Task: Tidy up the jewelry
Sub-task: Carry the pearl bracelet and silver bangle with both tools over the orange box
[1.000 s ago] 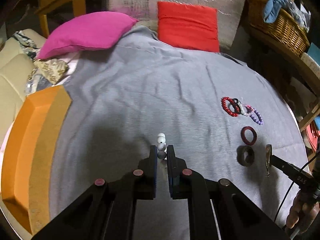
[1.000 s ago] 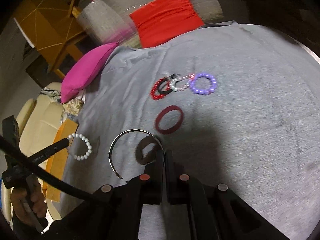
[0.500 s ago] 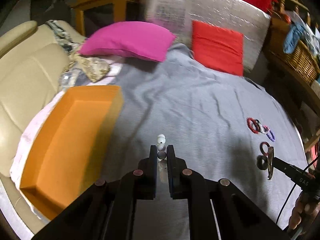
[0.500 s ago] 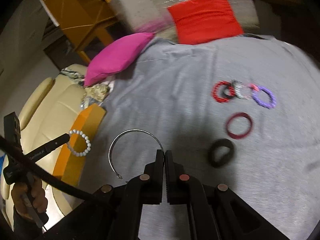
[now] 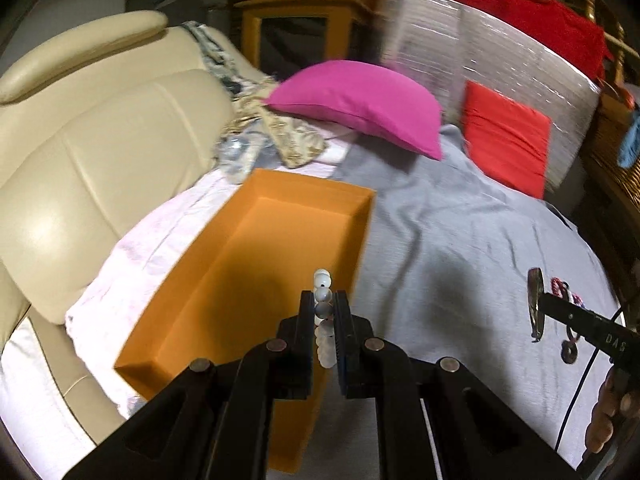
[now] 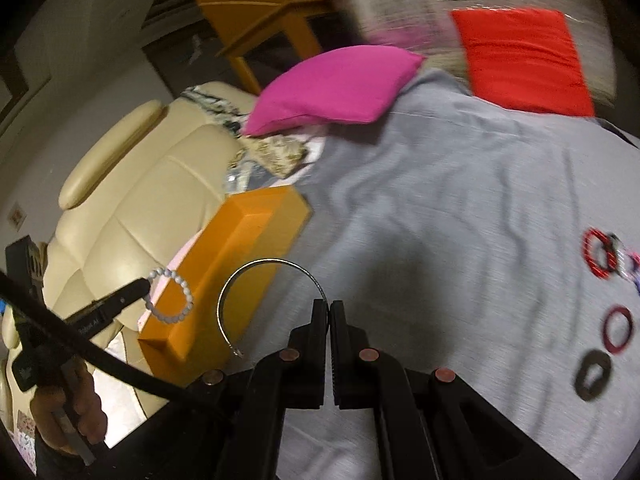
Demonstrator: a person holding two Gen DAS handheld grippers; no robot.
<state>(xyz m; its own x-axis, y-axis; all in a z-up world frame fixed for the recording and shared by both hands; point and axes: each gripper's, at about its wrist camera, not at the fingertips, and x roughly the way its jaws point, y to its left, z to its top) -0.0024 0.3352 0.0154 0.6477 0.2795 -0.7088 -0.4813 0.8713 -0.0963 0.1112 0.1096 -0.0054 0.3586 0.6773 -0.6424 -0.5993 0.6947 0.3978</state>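
Note:
My left gripper is shut on a white bead bracelet and holds it over the near right edge of an open orange box. The right wrist view shows that bracelet above the box. My right gripper is shut on a thin silver bangle, held above the grey sheet right of the box; the bangle also shows in the left wrist view. A red bead bracelet, a dark red ring and a black ring lie on the sheet at right.
A pink pillow and a red cushion lie at the far end of the bed. A cream leather sofa stands left of the box. A wicker basket sits at the far right.
Both grippers have swung left toward the orange box with their pieces still held. The left gripper now hangs over the box; the loose bracelets have slid to the right of view.

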